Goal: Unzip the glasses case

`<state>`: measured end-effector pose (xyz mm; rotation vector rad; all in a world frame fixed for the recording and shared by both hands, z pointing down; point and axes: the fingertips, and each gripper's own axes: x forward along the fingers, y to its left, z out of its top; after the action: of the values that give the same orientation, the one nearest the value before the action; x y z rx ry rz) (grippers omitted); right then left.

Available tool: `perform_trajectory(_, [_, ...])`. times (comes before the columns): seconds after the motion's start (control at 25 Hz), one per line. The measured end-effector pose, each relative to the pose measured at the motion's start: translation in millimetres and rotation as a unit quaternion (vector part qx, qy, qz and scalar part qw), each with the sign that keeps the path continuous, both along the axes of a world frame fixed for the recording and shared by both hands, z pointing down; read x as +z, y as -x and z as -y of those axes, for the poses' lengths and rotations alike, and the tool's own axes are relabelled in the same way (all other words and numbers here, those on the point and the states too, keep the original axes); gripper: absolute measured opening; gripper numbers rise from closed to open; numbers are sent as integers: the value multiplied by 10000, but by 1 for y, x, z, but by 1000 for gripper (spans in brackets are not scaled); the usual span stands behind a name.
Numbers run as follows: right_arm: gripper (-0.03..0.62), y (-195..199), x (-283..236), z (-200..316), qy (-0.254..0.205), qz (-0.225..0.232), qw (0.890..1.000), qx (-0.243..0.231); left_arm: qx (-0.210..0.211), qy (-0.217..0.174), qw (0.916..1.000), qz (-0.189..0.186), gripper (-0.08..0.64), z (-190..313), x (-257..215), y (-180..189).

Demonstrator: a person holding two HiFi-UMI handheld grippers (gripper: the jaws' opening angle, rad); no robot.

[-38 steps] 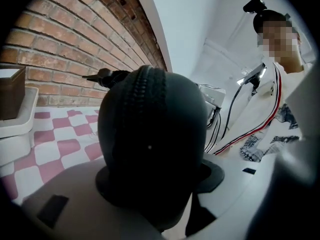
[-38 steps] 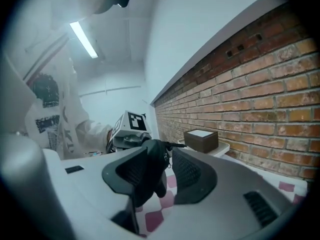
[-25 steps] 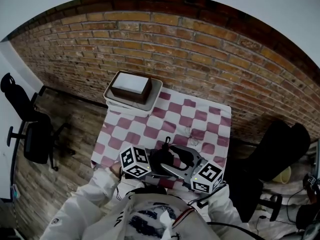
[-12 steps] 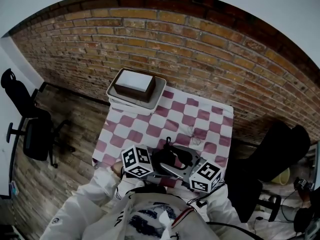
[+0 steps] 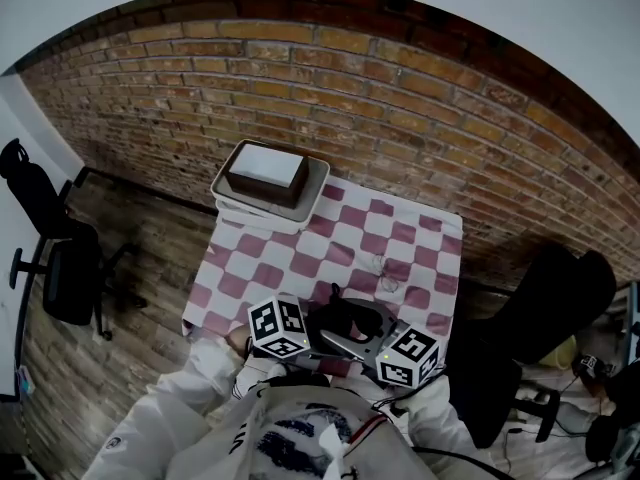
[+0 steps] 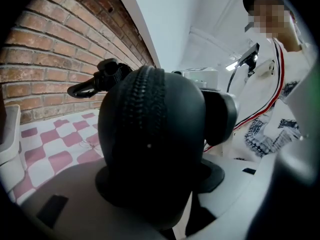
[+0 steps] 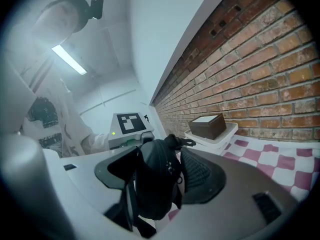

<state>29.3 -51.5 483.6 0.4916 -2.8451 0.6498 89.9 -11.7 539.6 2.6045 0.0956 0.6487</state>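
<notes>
The glasses case (image 5: 343, 320) hangs in the air between the two grippers, over the near edge of the checked cloth (image 5: 400, 236) and close to the person's chest. The left gripper (image 6: 155, 184) is clamped on one end of it: the rounded black shell fills that view, squeezed between the jaws. The right gripper (image 7: 160, 180) has its pads against either side of the other end, so both are closed on the case.

It looks light, a small hard-shell pouch with a fabric skin, stiff enough to keep its dome shape under the squeeze, and probably not slippery, given the woven surface. The zipper (image 6: 142, 104) runs over the rounded end as a ridged band. In the right gripper view a small metal pull (image 7: 172, 170) seems to hang beside the seam, and that is the place to pinch, judging by the task. It is tiny and likely to swing, so one gripper should hold the body firmly while the other takes the tab. Squeezing across the seam itself could bind the teeth.

Counted: one case, one zipper, one clip (image 6: 92, 84) at its end, two grippers, one tray (image 5: 314, 182), one brown box (image 5: 265, 171) on it, one office chair (image 5: 60, 258). A thin wiry thing on the cloth is too small to name
</notes>
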Motion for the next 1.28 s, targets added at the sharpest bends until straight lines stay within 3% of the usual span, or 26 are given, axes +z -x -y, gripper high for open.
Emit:
perform_trajectory(0.2, [276, -7, 1, -1, -42, -38, 10000, 79, -15, -78, 9997, -243, 255, -1, -1, -8])
perform_trajectory(0.52, [276, -22, -8, 11, 212, 464, 9979, 398, -837, -93, 9915, -988, 263, 14, -17, -7])
perform_trajectory(0.76, [273, -28, -16, 21, 465, 1062, 9908, 702, -1608, 15, 9732, -1643, 295, 26, -28, 3])
perform_trajectory(0.92, [272, -35, -18, 25, 735, 1513, 9812, 941, -1970, 202, 9564, -2146, 301, 28, -37, 3])
perform_trajectory(1.08, [270, -43, -18, 27, 805, 1685, 9758, 1139, -2203, 312, 9448, -2407, 304, 30, -40, -2])
perform_trajectory(1.16, [270, -46, -18, 28, 813, 1722, 9744, 1196, -2291, 351, 9403, -2492, 304, 30, -41, -3])
perform_trajectory(1.28, [270, -49, -16, 26, 823, 1732, 9737, 1234, -2313, 312, 9408, -2459, 304, 29, -39, -4])
